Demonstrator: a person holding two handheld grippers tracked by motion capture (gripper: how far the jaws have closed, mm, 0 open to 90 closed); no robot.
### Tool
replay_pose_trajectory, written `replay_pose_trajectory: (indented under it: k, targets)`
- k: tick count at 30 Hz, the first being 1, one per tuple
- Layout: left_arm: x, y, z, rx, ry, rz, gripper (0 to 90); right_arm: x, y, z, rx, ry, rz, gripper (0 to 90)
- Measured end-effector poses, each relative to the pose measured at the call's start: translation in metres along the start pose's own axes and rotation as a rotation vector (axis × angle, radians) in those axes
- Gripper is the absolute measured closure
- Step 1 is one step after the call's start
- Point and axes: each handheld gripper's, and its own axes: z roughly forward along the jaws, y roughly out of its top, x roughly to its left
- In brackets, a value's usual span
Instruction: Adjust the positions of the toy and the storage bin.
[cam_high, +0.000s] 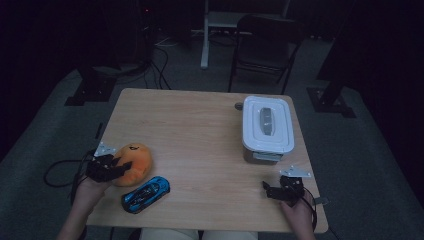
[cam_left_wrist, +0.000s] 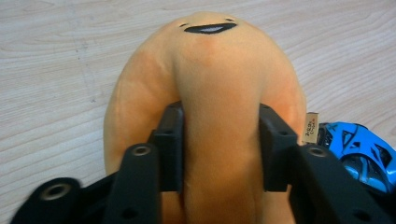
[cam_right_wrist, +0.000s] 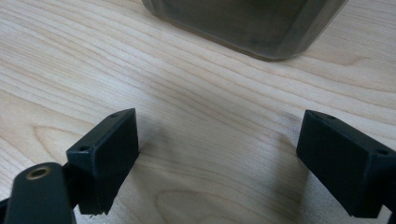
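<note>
Left tongs (cam_left_wrist: 219, 140) pinch orange plush (cam_left_wrist: 205, 93) near table (cam_high: 200, 130) edge; right tongs (cam_right_wrist: 219, 154) wide, bare wood between.

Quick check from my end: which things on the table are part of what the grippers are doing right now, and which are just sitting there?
In the job:
- orange plush toy, squeezed in the left gripper

Lying about:
- blue toy car
- lidded white box
- right gripper, open over bare table

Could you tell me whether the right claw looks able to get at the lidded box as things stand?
Probably yes. The right claw stands open and holds nothing, and the lidded box sits just beyond it with bare table between. The lid is on, though.
</note>
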Motion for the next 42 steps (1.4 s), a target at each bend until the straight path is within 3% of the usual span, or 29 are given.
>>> replay_pose_trajectory:
  k: [1,4,6,8,11,12,14,15,18,20,26,28,34,38,42]
  targets:
    - [-0.001,0.001,-0.001,0.001,-0.001,0.011,56.4,0.000,0.000,0.000,0.000,0.000,0.000,12.4]
    - [-0.003,0.005,-0.006,0.006,-0.005,0.028,41.5,-0.001,0.001,0.001,0.001,0.008,-0.009,12.4]
    - [-0.004,0.007,-0.013,-0.009,-0.019,0.014,39.4,-0.002,0.001,0.001,0.001,0.008,-0.007,12.4]
    - [-0.006,0.009,-0.019,-0.036,-0.042,0.031,28.1,-0.003,0.002,0.001,0.002,0.006,-0.003,12.4]
    - [-0.011,0.013,-0.022,-0.042,-0.053,0.030,23.9,-0.003,0.003,0.003,0.001,-0.004,0.007,12.4]
    - [-0.014,0.014,-0.021,-0.043,-0.054,0.037,18.5,-0.002,0.004,0.003,0.003,-0.017,0.019,12.3]
    - [-0.021,0.016,-0.020,-0.050,-0.056,0.060,17.7,-0.002,0.005,0.004,0.004,-0.017,0.018,12.4]
    - [-0.024,0.017,-0.019,-0.048,-0.075,0.058,11.7,-0.003,0.006,0.004,0.019,-0.002,0.006,12.3]
    - [-0.036,0.021,-0.017,-0.069,-0.104,0.080,9.0,-0.004,0.006,0.001,0.042,0.026,-0.025,11.8]
    - [-0.044,0.024,-0.012,-0.062,-0.135,0.088,0.4,-0.003,0.006,0.000,0.046,0.028,-0.022,11.9]
    - [-0.069,0.033,0.007,-0.044,-0.194,0.131,0.5,-0.008,0.002,-0.004,0.026,0.055,0.007,11.9]
    - [-0.080,0.036,0.015,-0.042,-0.208,0.153,0.5,-0.011,0.001,-0.007,0.022,0.037,0.022,11.9]
    - [-0.105,0.045,0.041,-0.029,-0.245,0.166,0.5,-0.027,0.000,-0.015,0.003,-0.012,0.066,13.6]
    - [-0.119,0.052,0.054,-0.061,-0.268,0.182,0.5,-0.034,0.000,-0.019,-0.018,-0.038,0.081,13.6]
    - [-0.131,0.059,0.070,-0.040,-0.287,0.200,0.5,-0.045,0.002,-0.023,-0.033,-0.082,0.096,13.4]
